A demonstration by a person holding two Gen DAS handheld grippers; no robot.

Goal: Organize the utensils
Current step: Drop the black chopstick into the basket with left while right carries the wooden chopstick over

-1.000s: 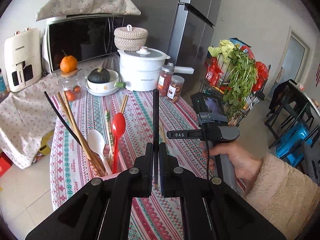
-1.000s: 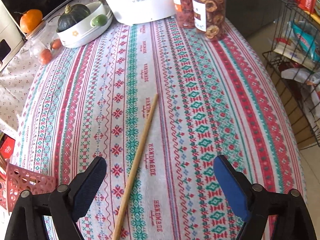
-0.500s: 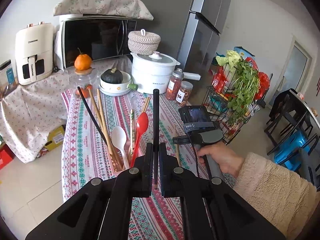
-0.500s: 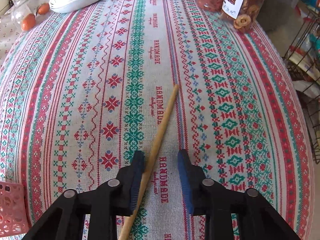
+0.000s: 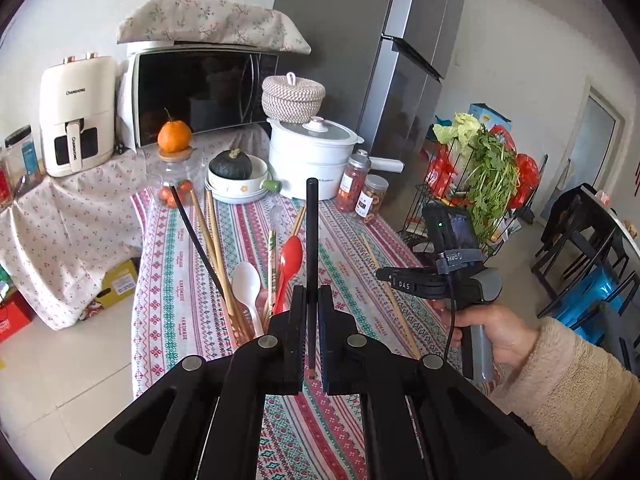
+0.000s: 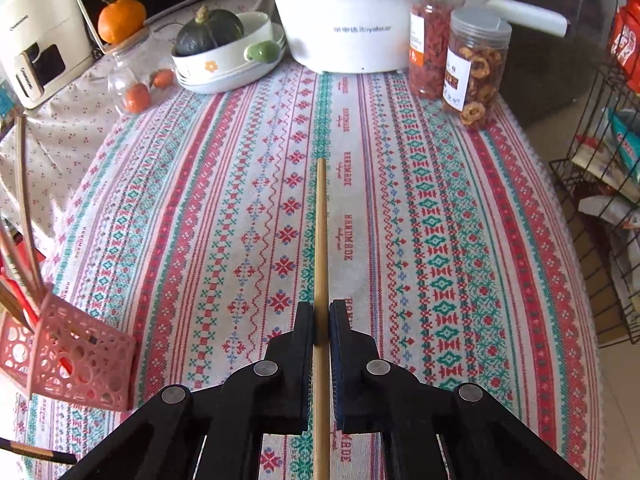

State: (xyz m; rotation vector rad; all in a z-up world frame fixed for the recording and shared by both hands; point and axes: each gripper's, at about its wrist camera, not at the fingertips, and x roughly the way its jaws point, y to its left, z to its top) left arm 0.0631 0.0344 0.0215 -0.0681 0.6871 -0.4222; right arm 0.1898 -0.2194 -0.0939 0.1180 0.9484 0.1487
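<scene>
My left gripper (image 5: 311,300) is shut on a black chopstick (image 5: 312,236) that points up and away, over the patterned tablecloth (image 5: 180,280). Just beyond it stand a white spoon (image 5: 246,284), a red spoon (image 5: 290,258) and several chopsticks (image 5: 212,248) in the pink holder (image 6: 80,356). My right gripper (image 6: 321,312) is to the right, its jaws closing the last bit with both pads pressed on a wooden chopstick (image 6: 321,232) that runs straight ahead. Whether that chopstick's far end rests on the cloth I cannot tell. A hand (image 5: 492,332) in a fleecy sleeve holds the right gripper.
At the table's far end stand a white pot (image 6: 352,20), two snack jars (image 6: 472,68), a bowl with a dark squash (image 6: 224,44) and a glass jar (image 6: 132,76). A wire rack (image 6: 600,200) stands beyond the right table edge. A fridge, a microwave and an air fryer stand behind.
The right jaws went from wide open to closed on the wooden chopstick, which now lines up with the gripper. The left gripper drew back from the table, still holding the black chopstick.
</scene>
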